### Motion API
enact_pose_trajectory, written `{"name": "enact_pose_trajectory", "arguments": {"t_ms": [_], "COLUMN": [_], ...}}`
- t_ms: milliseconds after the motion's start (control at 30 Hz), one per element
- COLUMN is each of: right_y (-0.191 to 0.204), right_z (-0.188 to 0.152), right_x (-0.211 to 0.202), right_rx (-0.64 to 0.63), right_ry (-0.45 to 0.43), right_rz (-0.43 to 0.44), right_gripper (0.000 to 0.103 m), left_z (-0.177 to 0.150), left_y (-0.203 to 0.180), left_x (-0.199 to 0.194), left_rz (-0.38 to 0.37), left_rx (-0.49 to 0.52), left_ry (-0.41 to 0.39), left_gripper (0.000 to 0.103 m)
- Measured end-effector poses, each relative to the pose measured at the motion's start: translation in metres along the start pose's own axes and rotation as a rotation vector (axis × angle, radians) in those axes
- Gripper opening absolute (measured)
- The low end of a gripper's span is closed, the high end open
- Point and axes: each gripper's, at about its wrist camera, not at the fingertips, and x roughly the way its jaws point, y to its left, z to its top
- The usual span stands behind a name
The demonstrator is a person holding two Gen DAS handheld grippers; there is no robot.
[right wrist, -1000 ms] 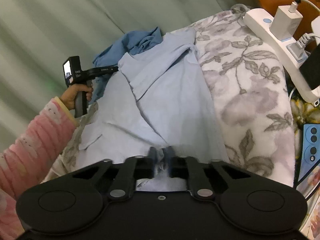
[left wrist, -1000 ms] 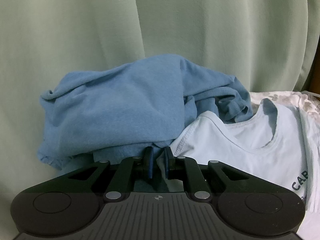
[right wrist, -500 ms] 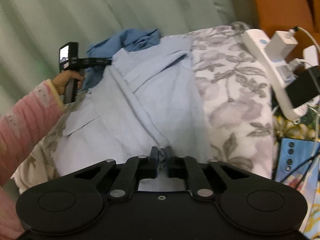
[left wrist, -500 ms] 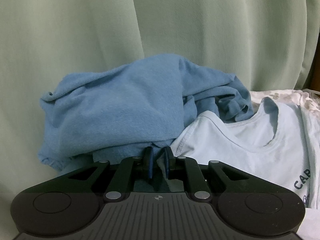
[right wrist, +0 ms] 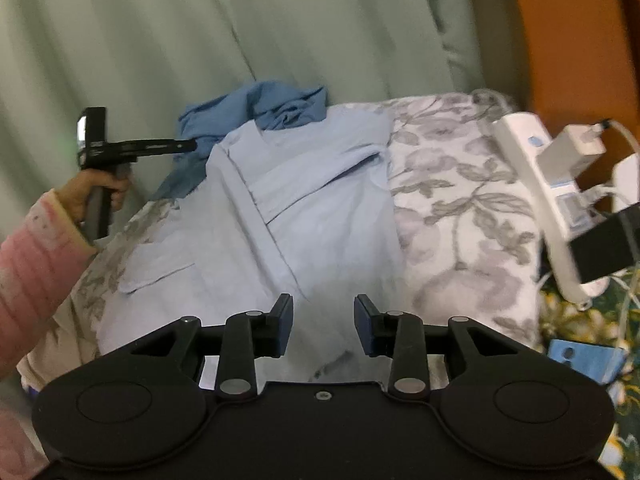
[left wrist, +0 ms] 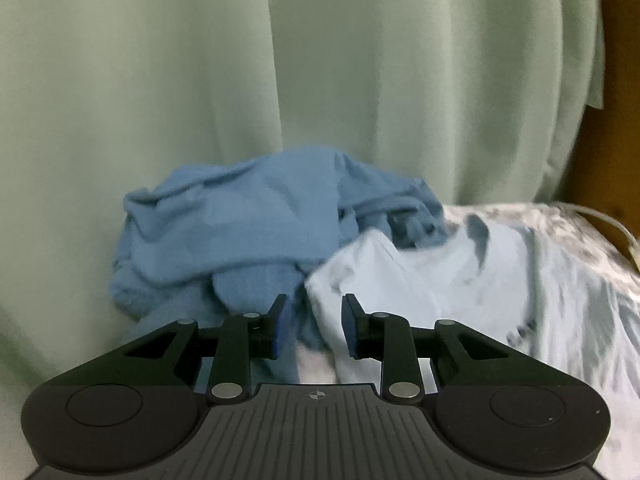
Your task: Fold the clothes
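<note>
A pale blue T-shirt [right wrist: 320,216] lies partly folded on the flowered bedspread [right wrist: 460,208], collar toward the far end. It also shows in the left wrist view [left wrist: 460,280], with dark lettering. A crumpled darker blue garment [left wrist: 248,232] sits at the far end against the curtain; it shows in the right wrist view [right wrist: 256,108] too. My left gripper [left wrist: 313,326] is open and empty by the shirt's shoulder corner. My right gripper [right wrist: 323,326] is open and empty above the shirt's near hem. The left gripper also shows in the right wrist view [right wrist: 188,145], held by a hand in a pink sleeve.
A green curtain [left wrist: 200,80] hangs behind the bed. A white power strip [right wrist: 532,184] with chargers lies at the bed's right edge, with a blue phone [right wrist: 580,360] below it. An orange wooden board [right wrist: 568,32] stands at the far right.
Both grippers have opened and let go of the pale blue shirt. The left gripper has pulled back a little from the clothes; the shirt's shoulder has dropped onto the bed.
</note>
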Motion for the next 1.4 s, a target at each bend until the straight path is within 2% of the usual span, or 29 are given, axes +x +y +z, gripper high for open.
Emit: {"name": "enact_pose_trajectory", "arguments": {"t_ms": [167, 300, 400, 433, 500, 533, 567, 633, 833, 1067, 1167, 1400], "right_y": [0.009, 0.015, 0.021, 0.023, 0.026, 0.027, 0.027, 0.029, 0.030, 0.024, 0.022, 0.023], "right_z": [-0.001, 0.001, 0.003, 0.003, 0.003, 0.002, 0.002, 0.002, 0.006, -0.001, -0.002, -0.002], "right_x": [0.024, 0.029, 0.033, 0.034, 0.036, 0.036, 0.037, 0.038, 0.015, 0.033, 0.036, 0.037], "right_rx": [-0.037, -0.061, -0.086, -0.098, -0.121, -0.126, -0.130, -0.139, -0.164, -0.152, -0.140, -0.139], "right_ry": [0.033, 0.037, 0.050, 0.056, 0.064, 0.066, 0.068, 0.066, -0.046, 0.020, 0.026, 0.030], "right_rz": [0.018, 0.025, 0.027, 0.025, 0.022, 0.017, 0.012, 0.005, -0.072, -0.111, -0.109, -0.113], "right_gripper": [0.036, 0.035, 0.032, 0.029, 0.018, 0.008, 0.005, 0.003, 0.002, 0.002, 0.002, 0.004], "left_z": [-0.031, -0.054, -0.061, -0.061, -0.062, -0.062, -0.062, -0.064, -0.065, -0.064, -0.065, -0.064], "left_y": [-0.009, -0.017, -0.022, -0.022, -0.025, -0.026, -0.027, -0.029, -0.028, -0.026, -0.025, -0.022], "left_x": [-0.012, -0.020, -0.022, -0.023, -0.026, -0.025, -0.025, -0.024, -0.024, -0.020, -0.020, -0.021], "left_rz": [-0.033, -0.022, -0.011, -0.009, -0.010, -0.010, -0.010, -0.011, -0.017, -0.023, -0.016, -0.013], "left_rx": [0.030, 0.065, 0.073, 0.072, 0.084, 0.091, 0.098, 0.108, 0.102, 0.104, 0.097, 0.066], "left_ry": [0.063, 0.105, 0.096, 0.088, 0.078, 0.076, 0.074, 0.076, 0.074, 0.071, 0.070, 0.072], "left_gripper": [0.024, 0.024, 0.024, 0.024, 0.024, 0.024, 0.024, 0.024, 0.025, 0.029, 0.034, 0.036]}}
